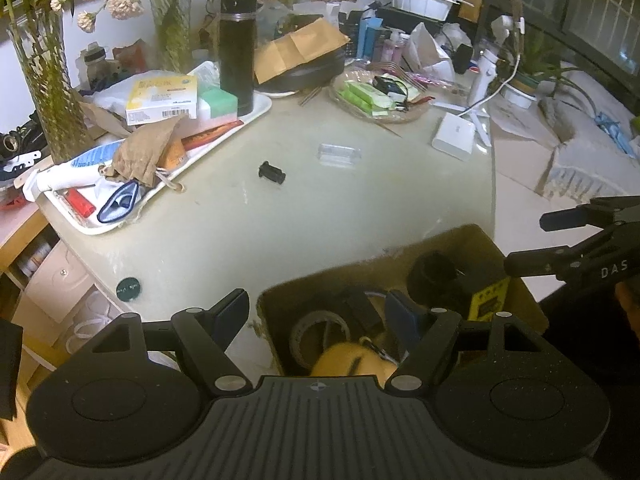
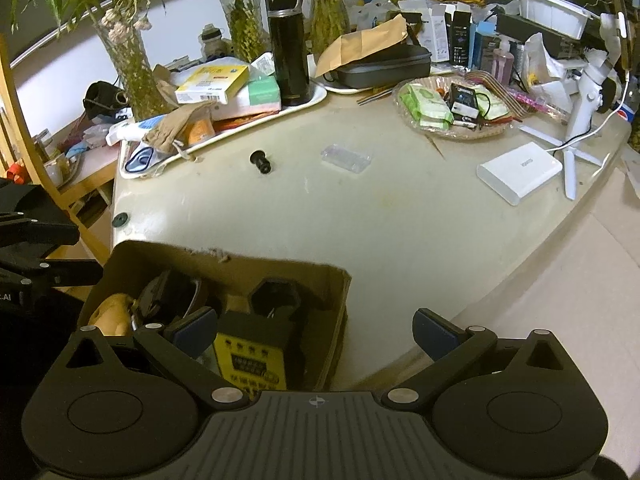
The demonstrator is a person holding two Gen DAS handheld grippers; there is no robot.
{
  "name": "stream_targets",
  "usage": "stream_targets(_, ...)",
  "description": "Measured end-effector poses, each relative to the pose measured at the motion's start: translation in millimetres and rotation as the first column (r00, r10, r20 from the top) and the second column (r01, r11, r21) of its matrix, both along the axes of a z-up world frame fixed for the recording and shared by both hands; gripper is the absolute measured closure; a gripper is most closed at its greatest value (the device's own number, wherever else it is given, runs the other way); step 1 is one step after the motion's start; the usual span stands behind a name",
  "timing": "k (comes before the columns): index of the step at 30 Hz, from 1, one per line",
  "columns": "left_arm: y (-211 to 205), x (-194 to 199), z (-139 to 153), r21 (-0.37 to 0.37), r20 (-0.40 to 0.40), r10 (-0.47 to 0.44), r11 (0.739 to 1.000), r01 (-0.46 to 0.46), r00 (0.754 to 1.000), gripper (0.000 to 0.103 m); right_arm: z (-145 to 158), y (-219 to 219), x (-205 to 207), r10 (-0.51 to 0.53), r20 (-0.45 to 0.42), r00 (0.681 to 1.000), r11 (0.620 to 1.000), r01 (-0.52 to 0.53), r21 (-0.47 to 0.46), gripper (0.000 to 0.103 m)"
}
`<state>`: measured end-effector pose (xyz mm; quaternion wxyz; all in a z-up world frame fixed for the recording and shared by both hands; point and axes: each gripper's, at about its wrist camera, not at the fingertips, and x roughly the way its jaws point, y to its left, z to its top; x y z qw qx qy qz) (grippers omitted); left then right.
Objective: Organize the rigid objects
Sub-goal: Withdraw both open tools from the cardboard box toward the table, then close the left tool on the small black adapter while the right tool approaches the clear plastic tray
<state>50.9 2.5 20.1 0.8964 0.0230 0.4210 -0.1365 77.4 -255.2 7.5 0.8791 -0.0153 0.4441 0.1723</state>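
The left gripper (image 1: 316,312) hangs with jaws spread wide and empty over the cardboard box (image 1: 472,236) at the table's near edge. The right gripper (image 2: 316,330), equally wide and empty, straddles the box's right wall. Inside lie a tape roll (image 1: 316,334) and a yellow-labelled block (image 2: 250,360). At 12 o'clock on the table (image 2: 360,220) sit a small black cylinder (image 2: 261,161) and a clear plastic case (image 2: 346,158), well apart

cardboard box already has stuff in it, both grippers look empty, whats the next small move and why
Probably send the right gripper, open and empty, forward to the small black part lying loose on the table. The cardboard box already holds several items, and that part sits nearest among the loose pieces.
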Motion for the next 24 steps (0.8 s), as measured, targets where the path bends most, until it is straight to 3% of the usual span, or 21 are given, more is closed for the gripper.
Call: stream_targets(24,3,67,-25,0.07,0.07,-0.068,0.996,0.063,0.995,0.028,-24,2,85,-0.014,0.066,0.998,0.999,0.011,0.047,0.0)
